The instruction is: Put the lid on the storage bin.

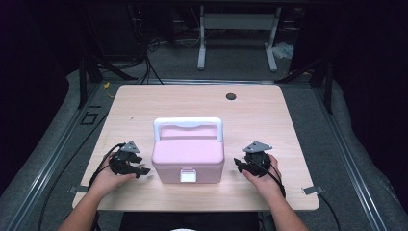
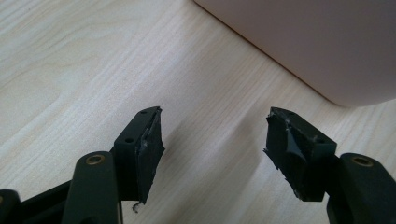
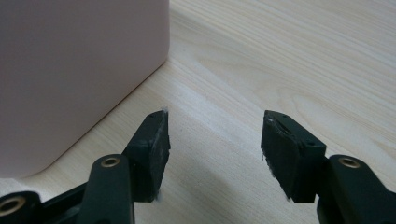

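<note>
Our left claw [image 1: 143, 171] stands spread with nothing between its pads, just left of a pink box [image 1: 188, 161]. Our right claw [image 1: 239, 165] is spread and empty too, just right of the box. Neither touches it. The box sits near the front middle of the pale wooden counter [image 1: 260, 120], white handle [image 1: 187, 124] raised, white latch [image 1: 187, 175] apparently still fastened, though it is small. We judge the box not yet gripped or opened. Beyond lie grey floor, cables and a white frame [image 1: 238, 33].

light wood table [image 1: 269, 120] w/ dark round spot [image 1: 231, 96], maybe a cable hole; white frame [image 1: 236, 29] behind.
</note>
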Action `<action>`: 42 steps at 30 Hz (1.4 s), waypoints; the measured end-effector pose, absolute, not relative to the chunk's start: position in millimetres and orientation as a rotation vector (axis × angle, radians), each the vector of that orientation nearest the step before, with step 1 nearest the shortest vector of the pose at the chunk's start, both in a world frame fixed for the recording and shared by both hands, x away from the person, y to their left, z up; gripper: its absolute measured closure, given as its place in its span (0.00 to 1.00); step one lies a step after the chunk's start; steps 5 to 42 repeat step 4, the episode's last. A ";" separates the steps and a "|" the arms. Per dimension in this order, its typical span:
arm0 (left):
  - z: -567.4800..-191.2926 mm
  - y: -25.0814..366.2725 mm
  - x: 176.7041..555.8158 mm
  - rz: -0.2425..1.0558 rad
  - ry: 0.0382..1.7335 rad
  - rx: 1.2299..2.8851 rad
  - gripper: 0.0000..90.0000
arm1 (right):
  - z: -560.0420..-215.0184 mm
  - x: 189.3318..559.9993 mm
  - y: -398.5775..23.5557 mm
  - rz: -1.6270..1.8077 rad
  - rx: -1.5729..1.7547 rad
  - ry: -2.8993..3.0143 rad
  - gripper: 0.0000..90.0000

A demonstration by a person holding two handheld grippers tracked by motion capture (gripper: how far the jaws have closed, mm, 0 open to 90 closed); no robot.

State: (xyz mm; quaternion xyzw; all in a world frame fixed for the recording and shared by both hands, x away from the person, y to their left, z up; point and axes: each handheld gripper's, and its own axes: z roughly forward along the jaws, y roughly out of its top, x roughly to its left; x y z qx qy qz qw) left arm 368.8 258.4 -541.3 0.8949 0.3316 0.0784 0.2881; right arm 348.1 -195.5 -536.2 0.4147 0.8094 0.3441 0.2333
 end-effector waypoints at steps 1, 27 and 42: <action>-541.5 258.3 369.1 0.207 0.884 2.391 0.40 | -536.2 347.9 -195.7 0.944 1.140 2.222 0.46; -541.7 257.7 369.1 0.208 0.884 2.391 0.40 | -535.9 347.0 -196.9 0.949 1.138 2.213 0.43; -541.7 257.7 369.1 0.208 0.884 2.391 0.40 | -535.9 347.0 -196.9 0.949 1.138 2.213 0.43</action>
